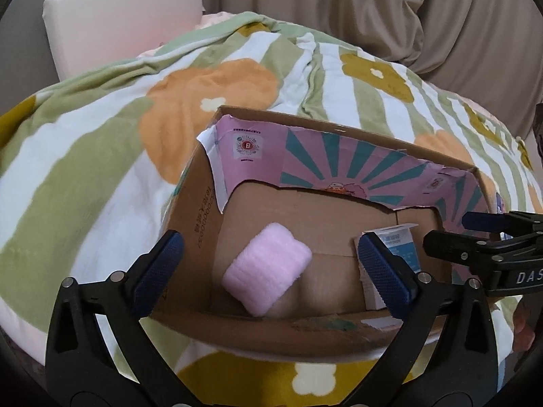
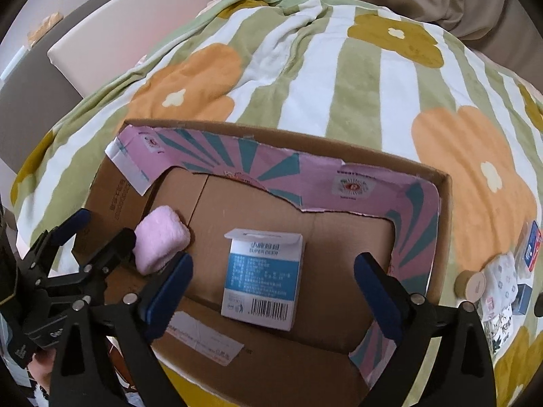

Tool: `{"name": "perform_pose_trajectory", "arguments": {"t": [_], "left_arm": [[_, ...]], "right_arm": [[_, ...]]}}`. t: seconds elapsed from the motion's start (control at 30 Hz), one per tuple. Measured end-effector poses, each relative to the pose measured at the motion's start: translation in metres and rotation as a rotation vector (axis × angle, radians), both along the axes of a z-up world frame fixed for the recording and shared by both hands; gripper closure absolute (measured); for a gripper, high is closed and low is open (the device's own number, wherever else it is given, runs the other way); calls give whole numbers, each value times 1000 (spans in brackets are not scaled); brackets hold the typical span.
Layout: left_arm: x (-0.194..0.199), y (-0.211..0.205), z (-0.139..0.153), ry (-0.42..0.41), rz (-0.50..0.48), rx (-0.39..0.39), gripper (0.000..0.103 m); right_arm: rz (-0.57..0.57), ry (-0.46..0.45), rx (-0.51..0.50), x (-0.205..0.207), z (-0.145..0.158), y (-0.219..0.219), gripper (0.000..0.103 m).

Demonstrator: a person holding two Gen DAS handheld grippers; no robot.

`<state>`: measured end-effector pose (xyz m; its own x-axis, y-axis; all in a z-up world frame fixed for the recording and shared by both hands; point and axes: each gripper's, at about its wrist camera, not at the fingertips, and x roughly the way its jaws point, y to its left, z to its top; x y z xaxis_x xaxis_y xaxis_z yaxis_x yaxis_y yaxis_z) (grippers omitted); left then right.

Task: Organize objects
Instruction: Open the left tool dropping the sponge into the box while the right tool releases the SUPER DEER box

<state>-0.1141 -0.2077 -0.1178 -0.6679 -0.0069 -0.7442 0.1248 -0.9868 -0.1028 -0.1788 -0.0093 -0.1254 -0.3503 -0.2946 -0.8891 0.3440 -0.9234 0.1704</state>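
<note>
An open cardboard box with a pink and teal inner rim lies on a flowered blanket. A folded pink towel lies on its floor at the left. A white and blue Super Deer carton lies on the floor to its right. My left gripper is open and empty above the towel. My right gripper is open and empty above the carton. Each gripper shows in the other's view: the right, the left.
The blanket covers a bed. A white cushion stands at the back left. Small items lie on the blanket right of the box: a round container, a white patterned cloth and a blue and red pack.
</note>
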Motion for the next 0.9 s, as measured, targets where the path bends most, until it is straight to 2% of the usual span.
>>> {"name": "perform_pose_trajectory", "arguments": {"t": [0.47, 0.63, 0.9], "left_arm": [[25, 26, 44, 54, -30, -25, 1], [33, 49, 64, 87, -52, -12, 1], [36, 102, 89, 114, -111, 21, 1]], "right_arm": [[-2, 32, -61, 23, 30, 18, 8], [-19, 59, -78, 31, 50, 41, 8], [-80, 152, -64, 48, 86, 102, 8]]}}
